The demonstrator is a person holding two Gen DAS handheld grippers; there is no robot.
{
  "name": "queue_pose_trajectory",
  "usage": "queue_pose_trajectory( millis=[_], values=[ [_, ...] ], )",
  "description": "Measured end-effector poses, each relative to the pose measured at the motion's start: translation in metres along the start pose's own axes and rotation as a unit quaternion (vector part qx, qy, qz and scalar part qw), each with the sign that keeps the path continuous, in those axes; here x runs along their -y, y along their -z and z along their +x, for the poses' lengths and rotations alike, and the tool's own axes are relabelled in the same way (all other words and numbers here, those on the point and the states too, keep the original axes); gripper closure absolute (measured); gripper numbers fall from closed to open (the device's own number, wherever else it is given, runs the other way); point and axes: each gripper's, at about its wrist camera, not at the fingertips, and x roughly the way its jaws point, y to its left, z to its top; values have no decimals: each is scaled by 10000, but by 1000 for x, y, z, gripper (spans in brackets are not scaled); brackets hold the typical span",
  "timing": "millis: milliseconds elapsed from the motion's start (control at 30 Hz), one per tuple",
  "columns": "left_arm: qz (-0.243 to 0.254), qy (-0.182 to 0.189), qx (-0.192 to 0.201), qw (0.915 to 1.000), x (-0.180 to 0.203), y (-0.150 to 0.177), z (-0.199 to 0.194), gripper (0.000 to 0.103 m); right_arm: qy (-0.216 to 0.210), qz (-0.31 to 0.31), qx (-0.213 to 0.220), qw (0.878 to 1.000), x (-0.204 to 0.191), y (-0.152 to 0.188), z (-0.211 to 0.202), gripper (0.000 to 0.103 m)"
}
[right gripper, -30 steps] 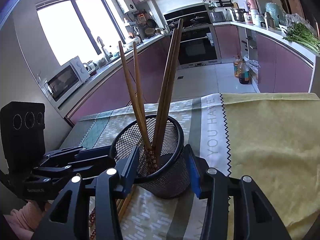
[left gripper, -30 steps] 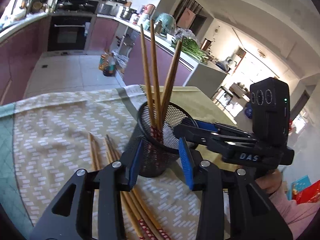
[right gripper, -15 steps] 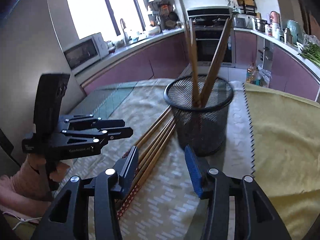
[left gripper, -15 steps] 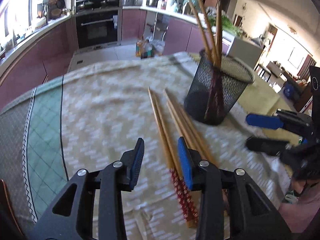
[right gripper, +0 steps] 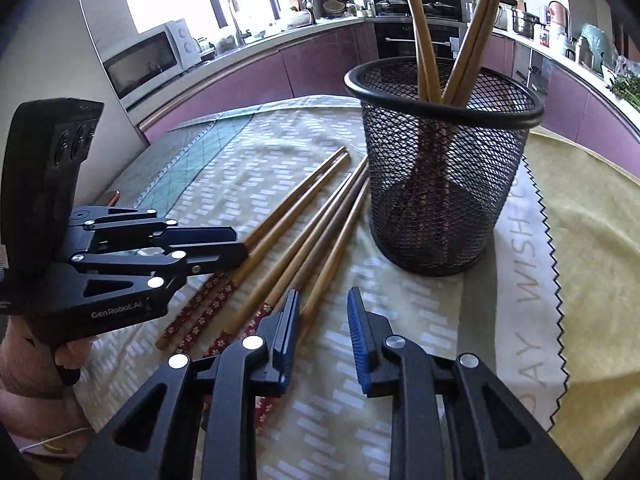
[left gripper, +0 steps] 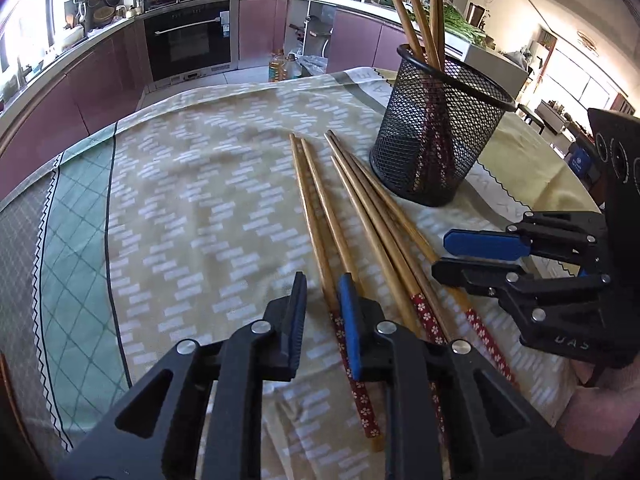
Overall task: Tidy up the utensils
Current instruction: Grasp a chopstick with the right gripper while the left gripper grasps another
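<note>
A black mesh cup [left gripper: 436,136] stands on the cloth with several wooden chopsticks [left gripper: 416,12] upright in it; it also shows in the right wrist view [right gripper: 440,168]. Several more chopsticks [left gripper: 360,232] with red flowered ends lie flat on the cloth beside the cup, also in the right wrist view [right gripper: 304,232]. My left gripper [left gripper: 322,320] is open and empty, low over the leftmost lying chopstick. My right gripper [right gripper: 322,340] is open and empty, just right of the lying chopsticks and in front of the cup.
The table is covered by a patterned tablecloth [left gripper: 180,208] with a green panel at the left and a yellow cloth [right gripper: 592,220] at the right. Kitchen counters and an oven [left gripper: 188,36] stand behind the table.
Both grippers have pulled back from the mesh cup and come down toward the chopsticks on the cloth. The cup now stands free with its chopsticks in it.
</note>
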Motion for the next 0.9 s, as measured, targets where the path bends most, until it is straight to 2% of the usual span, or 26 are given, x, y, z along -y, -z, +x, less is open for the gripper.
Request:
queue_pose_trajectory(
  millis=[333,433,533,767,900],
  values=[
    [9,-79,-58,10000,0,-23,15,85,267,-104,62,9996,-7,-13,15,82],
    [19,-183,-51,9998,3,-28,19,85,262,-22,110,9996,-5,-13,16,89],
    [9,-258,-32,9997,8,-31,22,93,125,165,131,9997,1,-13,15,93],
    [-346,-135,166,9992,3,-28,7,95,-188,445,249,9985,10,-9,3,97],
    [-429,131,367,9983,2,-22,-14,95,-358,394,391,9978,6,-9,-10,97]
  ],
)
